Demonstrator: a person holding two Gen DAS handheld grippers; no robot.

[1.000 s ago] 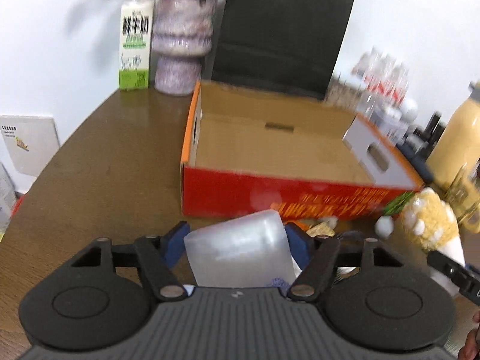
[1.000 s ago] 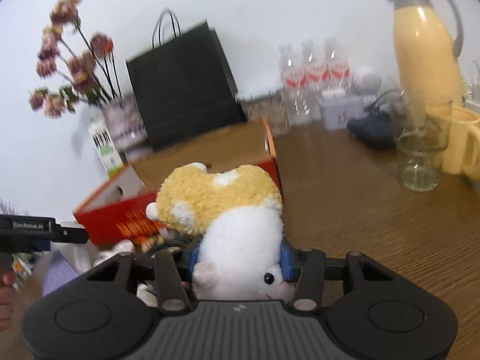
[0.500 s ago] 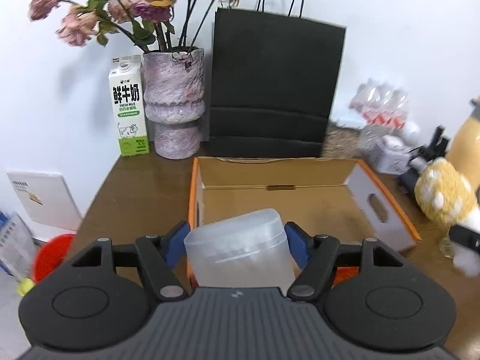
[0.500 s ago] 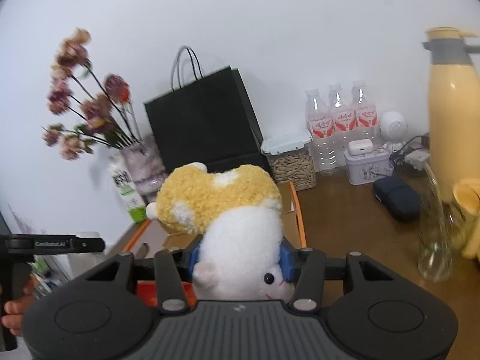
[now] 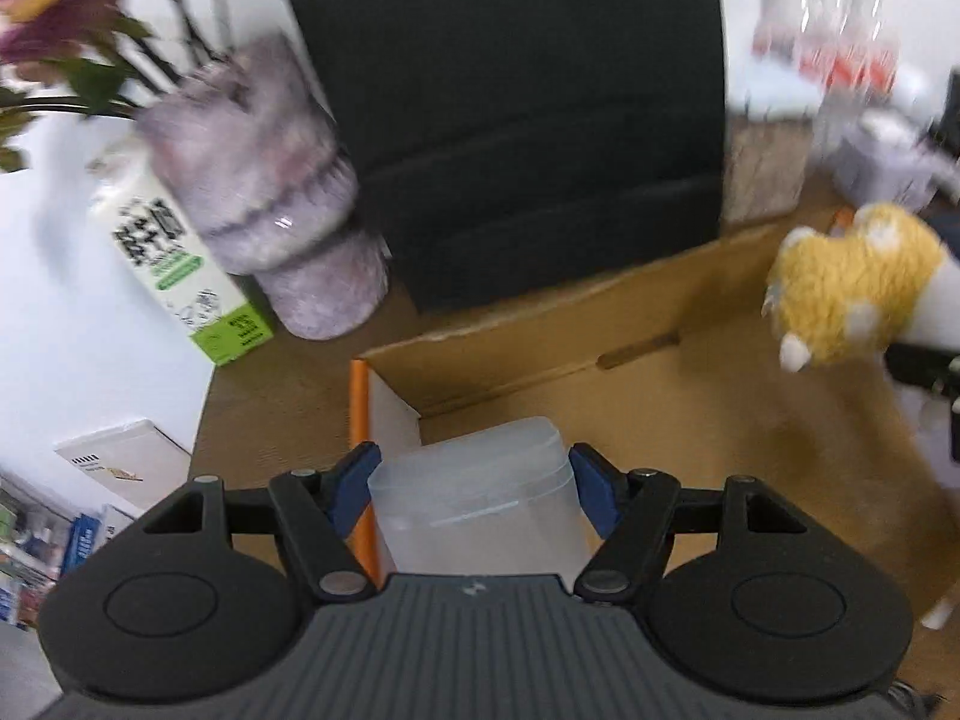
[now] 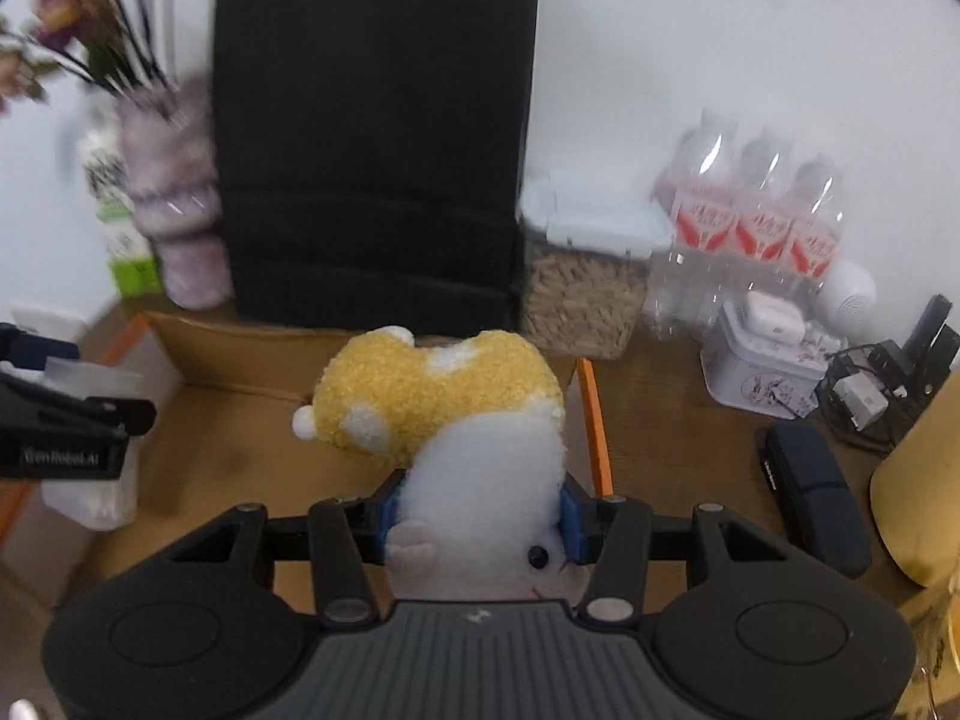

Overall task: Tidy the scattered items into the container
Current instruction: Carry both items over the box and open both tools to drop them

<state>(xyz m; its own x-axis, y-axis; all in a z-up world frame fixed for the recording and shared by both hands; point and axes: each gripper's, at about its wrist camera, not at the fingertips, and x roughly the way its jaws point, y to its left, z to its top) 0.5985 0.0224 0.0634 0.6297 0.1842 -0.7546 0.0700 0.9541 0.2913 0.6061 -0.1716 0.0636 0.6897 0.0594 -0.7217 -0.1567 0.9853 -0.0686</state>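
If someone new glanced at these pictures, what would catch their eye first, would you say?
Probably the yellow-and-white plush toy clamped in the right gripper over the open cardboard box. Next, the frosted plastic tub held in the left gripper at the box's left end, with the tall black paper bag behind.

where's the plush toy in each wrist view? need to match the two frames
Left wrist: plush toy at the right edge, over the cardboard box, held by the right gripper, which is mostly out of frame.
Right wrist: plush toy at centre, clamped between the right gripper pads.
Shared landmark: black paper bag standing behind the box in both views.
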